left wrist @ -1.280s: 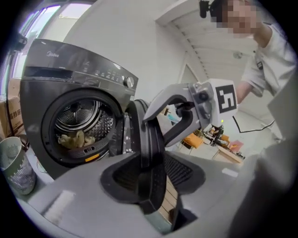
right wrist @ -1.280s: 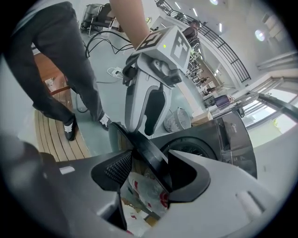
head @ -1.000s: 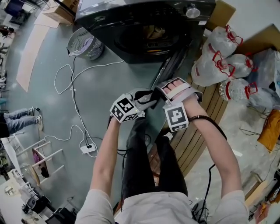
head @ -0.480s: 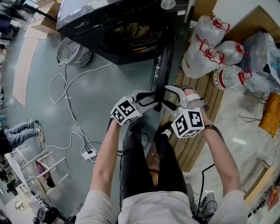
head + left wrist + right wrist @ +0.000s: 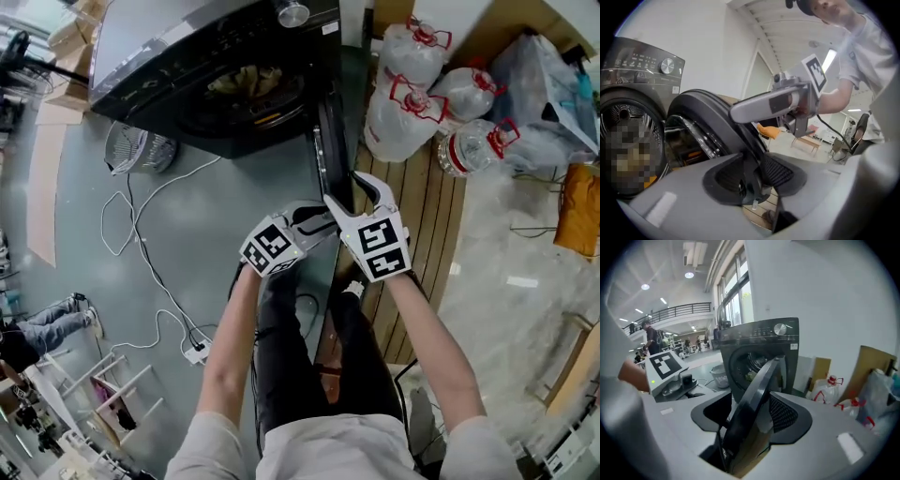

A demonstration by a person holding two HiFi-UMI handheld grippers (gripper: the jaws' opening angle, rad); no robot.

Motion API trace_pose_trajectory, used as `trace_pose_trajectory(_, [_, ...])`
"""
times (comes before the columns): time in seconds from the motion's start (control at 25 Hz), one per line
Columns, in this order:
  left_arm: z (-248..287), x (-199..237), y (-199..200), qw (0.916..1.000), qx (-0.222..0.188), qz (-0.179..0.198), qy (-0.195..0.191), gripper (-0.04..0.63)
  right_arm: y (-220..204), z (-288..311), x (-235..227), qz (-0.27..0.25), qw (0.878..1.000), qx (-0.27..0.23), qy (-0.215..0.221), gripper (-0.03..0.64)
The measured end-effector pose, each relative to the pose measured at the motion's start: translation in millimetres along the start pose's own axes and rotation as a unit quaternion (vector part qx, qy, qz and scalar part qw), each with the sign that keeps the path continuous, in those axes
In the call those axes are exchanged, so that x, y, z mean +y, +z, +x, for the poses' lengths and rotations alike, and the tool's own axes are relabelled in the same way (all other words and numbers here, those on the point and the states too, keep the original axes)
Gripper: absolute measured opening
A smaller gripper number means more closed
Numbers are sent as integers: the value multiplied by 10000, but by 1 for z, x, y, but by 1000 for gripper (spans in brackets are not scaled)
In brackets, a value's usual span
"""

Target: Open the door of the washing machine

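Note:
The black washing machine (image 5: pixel 216 56) stands at the top of the head view with its round door (image 5: pixel 330 150) swung out towards me, seen edge-on. My left gripper (image 5: pixel 314 223) reaches the door's near edge from the left. In the left gripper view (image 5: pixel 751 176) the door's rim (image 5: pixel 708 117) runs between the pads, and the jaws have just been closing on it. My right gripper (image 5: pixel 352 192) straddles the same edge from the right. In the right gripper view (image 5: pixel 750 420) the thick door (image 5: pixel 761 380) fills the gap between its jaws.
Laundry lies in the drum (image 5: pixel 248 82). Several big water jugs (image 5: pixel 412 94) stand on a wooden pallet (image 5: pixel 422 216) right of the door. A wire basket (image 5: pixel 131 145) and a white cable with a power strip (image 5: pixel 195 352) lie on the floor at left.
The door has swung further out from the machine, and both grippers have come along with it. The right gripper has rolled, so its marker cube now faces up.

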State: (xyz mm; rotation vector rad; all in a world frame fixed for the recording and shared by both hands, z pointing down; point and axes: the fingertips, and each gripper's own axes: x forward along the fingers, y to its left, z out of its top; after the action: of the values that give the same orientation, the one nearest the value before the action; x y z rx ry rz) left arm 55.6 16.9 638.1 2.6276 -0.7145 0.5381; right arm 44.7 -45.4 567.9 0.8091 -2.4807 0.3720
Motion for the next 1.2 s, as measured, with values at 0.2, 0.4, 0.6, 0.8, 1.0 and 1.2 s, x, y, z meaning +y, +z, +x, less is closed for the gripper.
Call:
trace_pose_trajectory(0.2, [26,-8,12,9999,-75,97,-39,195,-16,-6,-26,-56,9987,208,-460,230])
trace_pose_trajectory(0.4, [43,-10,27,9994,-312,-32,-115,196,-25,-19,-45,0,9988,264,-421,206])
trace_pose_trajectory(0.6, [47,12,45,9980,-540,-75,311,196,-30,-34,-69,-123,9986,396,-342,190])
trace_pose_trajectory(0.8, [53,43,68,9928,-722,-148,946,196,-32,-44,-92,-271,9977,550,-285,179])
trace_pose_trajectory(1.0, [75,57,76,9918,-448,119,1193,196,-31,-56,-113,-393,9971,612,-244,130])
trace_pose_trajectory(1.2, [93,64,90,9903,-418,250,1299,193,-32,-62,-128,-522,9959,679,-279,127])
